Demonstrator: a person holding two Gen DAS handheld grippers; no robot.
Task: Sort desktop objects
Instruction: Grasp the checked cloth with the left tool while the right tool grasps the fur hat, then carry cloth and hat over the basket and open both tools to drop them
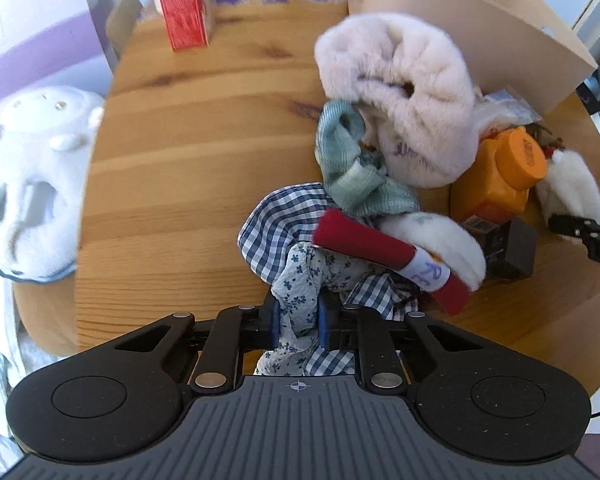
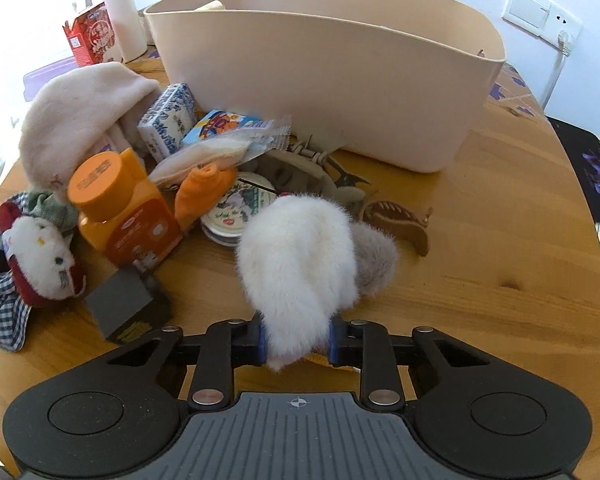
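Left claw (image 1: 298,318): closed on floral cloth (image 1: 300,280), blue pads pinching a bunched fold; cloth tangled with checked fabric (image 1: 274,222) and a red-sleeved plush doll (image 1: 384,250) lying across the top, long axis running from the pile's near-left to its far-right; whole bundle straight ahead of the claw, near the middle of the wooden surface (image 1: 188,152).

Right claw (image 2: 298,340): closed on white furry item (image 2: 300,248), gripped at its near end; item stretching forward from the jaws toward the beige bin (image 2: 340,92), long axis roughly in line with the fingers; grey furry part just beside it on the right.

Bin: at the far edge of the surface, directly beyond the right claw; nearer to the right claw than to the left, judging by both views.

Clutter between claw and bin: orange bottle (image 2: 120,208), round tin (image 2: 236,208), snack packet (image 2: 236,128), brown hair clip (image 2: 400,216), dark box (image 2: 120,304), cream hat (image 2: 76,120).

Probable next move for the right: lift, carry forward over the bin's near wall; clearance above the rim the deciding relation.
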